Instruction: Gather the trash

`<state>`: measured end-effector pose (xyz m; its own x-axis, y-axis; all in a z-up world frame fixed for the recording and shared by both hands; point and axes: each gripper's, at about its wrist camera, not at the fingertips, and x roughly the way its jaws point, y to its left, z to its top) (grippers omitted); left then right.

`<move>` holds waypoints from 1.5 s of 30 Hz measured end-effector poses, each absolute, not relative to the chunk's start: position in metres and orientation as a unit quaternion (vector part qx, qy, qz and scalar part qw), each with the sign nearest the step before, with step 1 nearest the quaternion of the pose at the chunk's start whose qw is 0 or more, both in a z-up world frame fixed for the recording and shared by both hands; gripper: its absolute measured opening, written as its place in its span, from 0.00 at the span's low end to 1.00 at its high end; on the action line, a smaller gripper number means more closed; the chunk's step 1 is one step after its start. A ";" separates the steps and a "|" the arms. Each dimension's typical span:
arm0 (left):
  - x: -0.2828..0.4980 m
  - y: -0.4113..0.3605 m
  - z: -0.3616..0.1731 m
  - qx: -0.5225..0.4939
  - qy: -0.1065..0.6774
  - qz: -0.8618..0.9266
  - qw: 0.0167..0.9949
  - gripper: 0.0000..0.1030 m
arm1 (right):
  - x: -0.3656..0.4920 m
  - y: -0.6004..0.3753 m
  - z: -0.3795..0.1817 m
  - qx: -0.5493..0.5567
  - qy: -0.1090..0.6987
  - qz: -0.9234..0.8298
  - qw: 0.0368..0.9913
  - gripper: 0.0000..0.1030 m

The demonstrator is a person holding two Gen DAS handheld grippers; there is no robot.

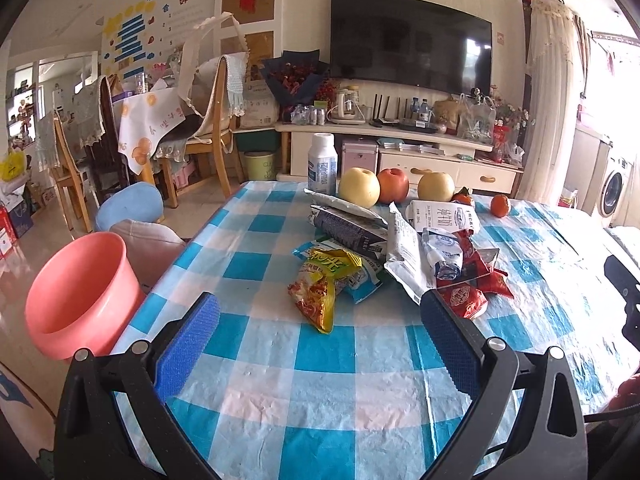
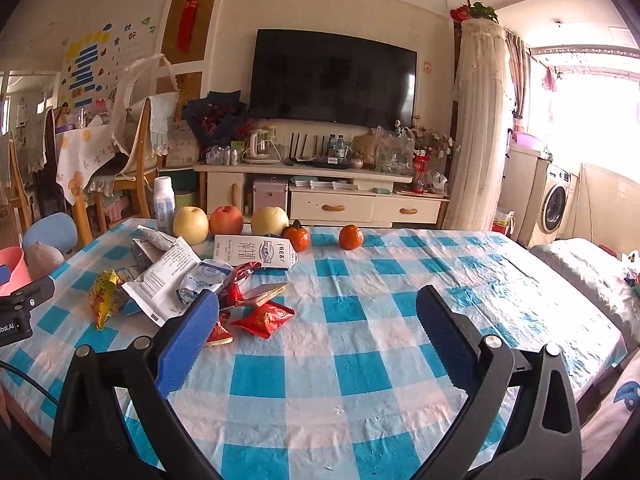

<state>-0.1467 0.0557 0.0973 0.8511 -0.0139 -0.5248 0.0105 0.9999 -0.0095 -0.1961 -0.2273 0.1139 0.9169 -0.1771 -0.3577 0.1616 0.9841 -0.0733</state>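
Both claws hovered over the table [image 1: 280,380] with its blue checked cloth; the left claw [image 1: 320,312] was spread wide and held nothing; the right claw [image 2: 318,308] was likewise wide open and empty. The trash lay heaped mid-table: a yellow snack wrapper [image 1: 320,292], a white printed packet [image 1: 404,252], red wrappers [image 2: 262,318] and a milk carton [image 2: 254,252]; behind it stood apples [image 1: 394,186], tangerines [image 2: 351,237] and a white bottle [image 1: 322,163]; a pink bin [image 1: 78,296] sat just beside the table's left edge.
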 end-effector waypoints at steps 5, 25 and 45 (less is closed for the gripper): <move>-0.146 0.052 0.095 0.004 0.270 -0.002 0.963 0.96 | -0.196 -0.229 0.112 -0.022 0.183 -0.092 0.979 0.97; -0.137 0.044 0.084 -0.004 0.286 -0.019 0.958 0.96 | -0.173 -0.239 0.101 -0.031 0.214 -0.090 0.972 0.97; -0.122 0.030 0.085 -0.009 0.291 -0.064 0.955 0.96 | -0.147 -0.246 0.091 -0.003 0.274 -0.046 0.961 0.97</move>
